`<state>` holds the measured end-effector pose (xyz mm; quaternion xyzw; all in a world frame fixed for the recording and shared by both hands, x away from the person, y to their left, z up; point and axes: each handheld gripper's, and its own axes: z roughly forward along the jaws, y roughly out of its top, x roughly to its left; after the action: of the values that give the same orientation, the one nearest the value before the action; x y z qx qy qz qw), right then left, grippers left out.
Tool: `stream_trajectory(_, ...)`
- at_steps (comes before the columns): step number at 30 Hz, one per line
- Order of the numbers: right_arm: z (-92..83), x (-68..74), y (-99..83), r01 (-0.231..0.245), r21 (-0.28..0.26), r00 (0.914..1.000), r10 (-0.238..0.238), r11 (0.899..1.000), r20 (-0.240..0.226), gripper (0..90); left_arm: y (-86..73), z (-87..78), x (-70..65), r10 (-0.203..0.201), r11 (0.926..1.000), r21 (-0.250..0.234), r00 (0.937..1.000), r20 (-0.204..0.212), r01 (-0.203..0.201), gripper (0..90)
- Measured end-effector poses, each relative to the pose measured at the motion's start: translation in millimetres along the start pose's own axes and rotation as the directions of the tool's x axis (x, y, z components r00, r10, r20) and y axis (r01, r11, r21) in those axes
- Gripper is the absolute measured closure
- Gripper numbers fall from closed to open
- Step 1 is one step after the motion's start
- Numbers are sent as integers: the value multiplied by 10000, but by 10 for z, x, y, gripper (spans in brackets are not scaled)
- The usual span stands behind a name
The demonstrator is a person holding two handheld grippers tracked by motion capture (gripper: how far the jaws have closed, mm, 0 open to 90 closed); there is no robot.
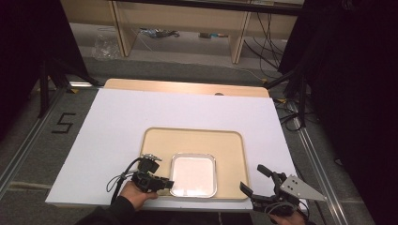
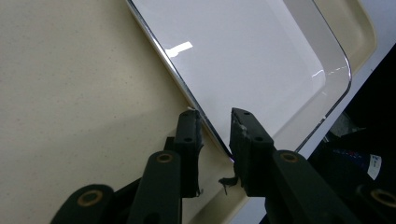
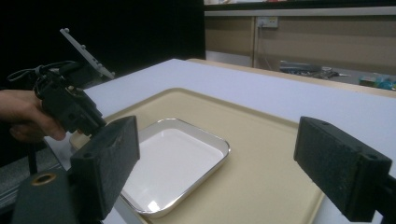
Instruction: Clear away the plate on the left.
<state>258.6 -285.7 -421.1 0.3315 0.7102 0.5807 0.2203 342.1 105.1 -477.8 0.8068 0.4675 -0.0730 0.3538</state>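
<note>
The white metal pan (image 1: 193,174) lies on the beige tray (image 1: 232,140). The left hand-held gripper (image 2: 215,128) straddles the pan's rim with narrow jaws, not pressing; the right hand-held gripper (image 1: 257,179), jaws wide, waits right of the pan.

Shallow white metal-rimmed dish (image 1: 193,174) flat on tray (image 1: 230,140)

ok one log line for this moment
left gripper: astride metal tray rim, slightly open | right gripper: open, empty, off beige tray corner
</note>
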Motion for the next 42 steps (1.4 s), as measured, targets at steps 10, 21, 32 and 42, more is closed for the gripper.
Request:
stream_trajectory(10, 1, -1, -1, 14, 17, 10000, -14, 10000, -47, 152, 8, 13, -22, 135, 9999, 61, 9999, 31, -135, 723)
stream_trajectory(21, 0, -3, -1, 21, 18, 10000, -21, 10000, -55, 151, 10, 20, -41, 153, 9998, 94, 9998, 119, -154, 704)
stream_trajectory(32, 1, -4, -1, 39, 24, 10000, -39, 10000, -44, 151, -7, -1, -39, 160, 9998, 129, 9999, 60, -161, 701)
stream_trajectory(42, 0, -2, -1, -2, 25, 10000, 2, 10000, -33, 151, 2, -87, -35, 165, 9993, -336, 9997, 204, -158, 594)
